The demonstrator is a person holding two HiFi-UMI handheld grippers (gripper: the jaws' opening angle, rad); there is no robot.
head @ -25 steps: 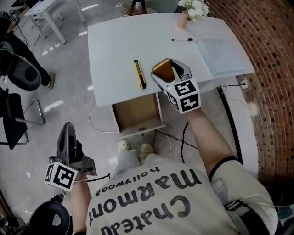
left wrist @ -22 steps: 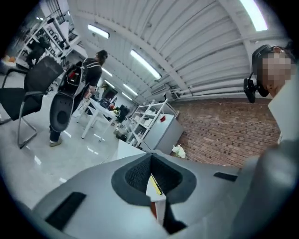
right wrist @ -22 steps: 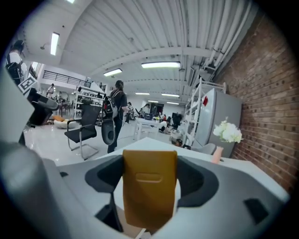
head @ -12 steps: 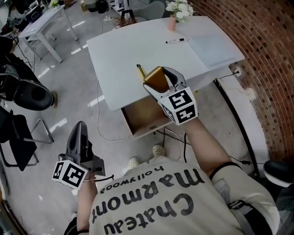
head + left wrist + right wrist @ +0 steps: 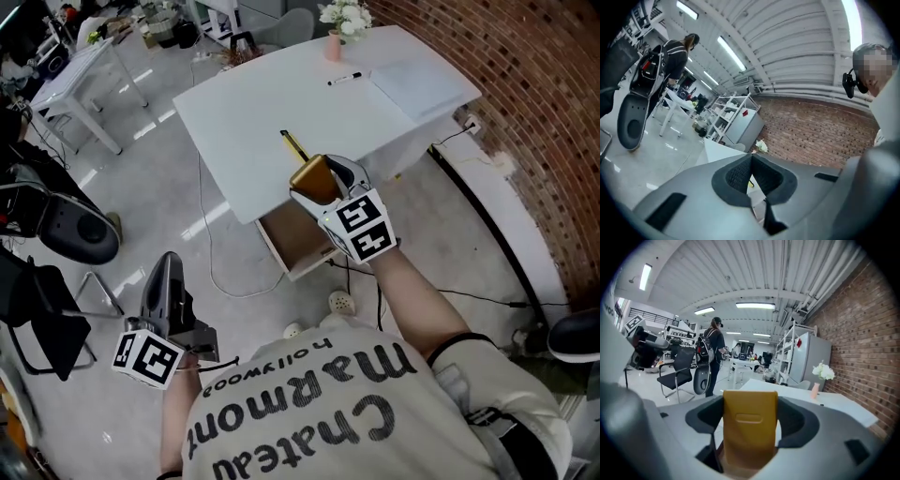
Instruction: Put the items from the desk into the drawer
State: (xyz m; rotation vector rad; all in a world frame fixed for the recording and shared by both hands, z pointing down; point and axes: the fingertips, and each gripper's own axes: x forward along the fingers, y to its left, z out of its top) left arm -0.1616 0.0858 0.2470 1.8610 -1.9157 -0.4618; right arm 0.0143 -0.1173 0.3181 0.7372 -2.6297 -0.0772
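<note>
My right gripper is shut on a gold-brown flat case, held in the air just past the front edge of the white desk, above the open wooden drawer. In the right gripper view the case stands upright between the jaws of that gripper. On the desk lie a yellow utility knife, a black marker and a sheet of paper. My left gripper hangs low at the left over the floor, far from the desk. Its jaws meet, and nothing is between them in its own view.
A pink vase with white flowers stands at the desk's far edge. A brick wall runs along the right. Cables lie on the floor under the desk. Black chairs and another white table stand at the left.
My right gripper has carried the case back from over the desk top to its front edge, above the drawer. The left gripper has risen a little.
</note>
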